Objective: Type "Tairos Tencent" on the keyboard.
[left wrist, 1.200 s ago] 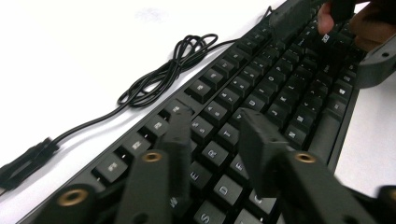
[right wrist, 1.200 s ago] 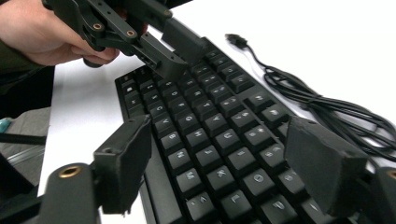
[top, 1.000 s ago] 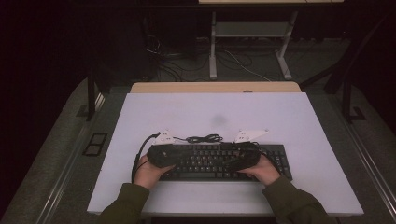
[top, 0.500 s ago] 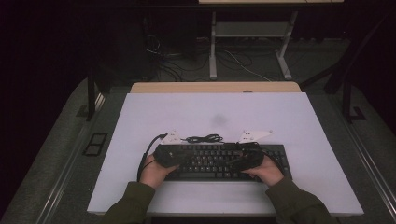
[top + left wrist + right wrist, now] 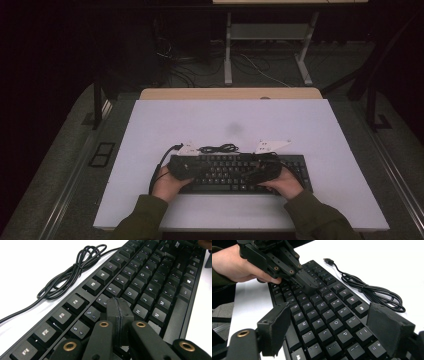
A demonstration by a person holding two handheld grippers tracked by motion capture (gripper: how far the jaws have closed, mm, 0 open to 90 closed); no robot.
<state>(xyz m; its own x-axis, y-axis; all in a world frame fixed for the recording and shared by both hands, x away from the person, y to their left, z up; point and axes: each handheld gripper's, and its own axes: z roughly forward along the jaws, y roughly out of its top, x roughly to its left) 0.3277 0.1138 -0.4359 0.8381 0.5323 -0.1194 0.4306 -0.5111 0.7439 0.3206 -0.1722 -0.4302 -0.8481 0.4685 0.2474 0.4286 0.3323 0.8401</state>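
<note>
Fig.: keyboard (image 5: 240,172) lies at near edge of white surface (image 5: 225,125); my left gripper (image 5: 119,312), jaws clenched empty, poised over number-row keys, right gripper (image 5: 332,327) jaws released astride kbd; next: press w/ care.

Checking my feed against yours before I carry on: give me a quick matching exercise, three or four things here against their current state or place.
Things:
1. left gripper
2. right gripper
3. cable
4. keyboard

States or places:
A. coiled in a bundle on the table beyond the keyboard
B. fingers wide apart above the keys
C. lying flat on the white table
D. fingers pressed together over the keys

Pairs: 1-D, 2-B, 3-A, 4-C
</note>
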